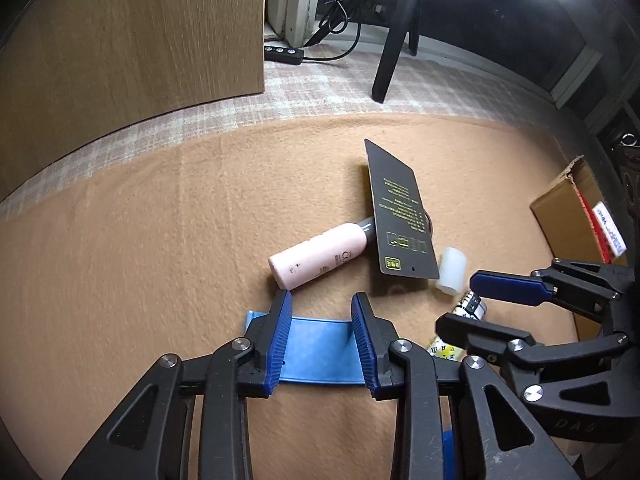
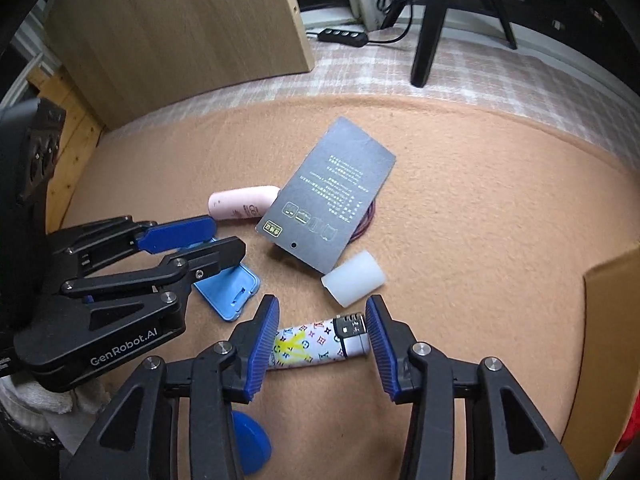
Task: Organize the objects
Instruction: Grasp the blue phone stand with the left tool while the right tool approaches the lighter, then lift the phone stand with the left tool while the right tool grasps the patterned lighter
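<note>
On the tan mat, a flat blue case [image 1: 316, 352] lies under my left gripper [image 1: 322, 300]. Its jaws are open and straddle the case without pressing it. The right wrist view shows the same gripper [image 2: 228, 236] over the blue case [image 2: 230, 292]. My right gripper [image 2: 322, 312] is open above a patterned lighter [image 2: 316, 344], which lies crosswise between the pads. A pink bottle [image 1: 320, 254] lies on its side, its neck hidden under a tilted black card [image 1: 400, 212]. A white translucent cap [image 2: 354, 278] rests beside the card [image 2: 332, 196].
An open cardboard box [image 1: 560, 208] stands at the mat's right edge. A wooden panel [image 1: 120, 60] rises at the back left. A black tripod leg [image 1: 394, 52] and a power strip [image 1: 282, 54] sit beyond the mat. A thin cord loop [image 2: 366, 224] shows under the card.
</note>
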Motion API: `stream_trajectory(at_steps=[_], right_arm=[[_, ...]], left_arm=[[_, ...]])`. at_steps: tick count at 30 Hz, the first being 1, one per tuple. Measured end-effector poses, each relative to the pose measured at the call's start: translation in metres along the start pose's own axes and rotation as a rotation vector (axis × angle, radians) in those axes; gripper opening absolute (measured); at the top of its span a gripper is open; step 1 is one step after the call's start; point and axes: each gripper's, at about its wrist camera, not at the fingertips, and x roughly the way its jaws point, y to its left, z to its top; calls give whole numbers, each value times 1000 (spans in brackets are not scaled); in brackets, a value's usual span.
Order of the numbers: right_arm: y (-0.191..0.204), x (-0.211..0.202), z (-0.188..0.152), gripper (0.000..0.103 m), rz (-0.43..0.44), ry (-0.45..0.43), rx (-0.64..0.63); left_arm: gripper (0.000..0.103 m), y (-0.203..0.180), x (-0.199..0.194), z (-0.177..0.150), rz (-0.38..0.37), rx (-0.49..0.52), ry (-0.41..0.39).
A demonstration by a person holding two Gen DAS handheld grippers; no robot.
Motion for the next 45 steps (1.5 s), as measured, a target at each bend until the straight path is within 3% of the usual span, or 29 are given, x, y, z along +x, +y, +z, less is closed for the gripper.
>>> stream_trajectory(at_steps=[10, 20, 29, 37, 45], right_arm=[[-4, 4, -7, 41, 3, 57, -19], [-1, -4, -35, 41, 58, 111, -74], [8, -10, -28, 41, 43, 13, -115], [21, 20, -18, 41, 57, 44, -113], [16, 16, -29, 41, 110, 103, -107]], left_arm=[[32, 14, 1, -4, -23, -3, 28], [32, 23, -16, -43, -30, 35, 39], [32, 35, -38, -73, -17, 21, 31], [33, 40, -32, -64, -35, 4, 35], [33, 46, -33, -73, -78, 17, 62]])
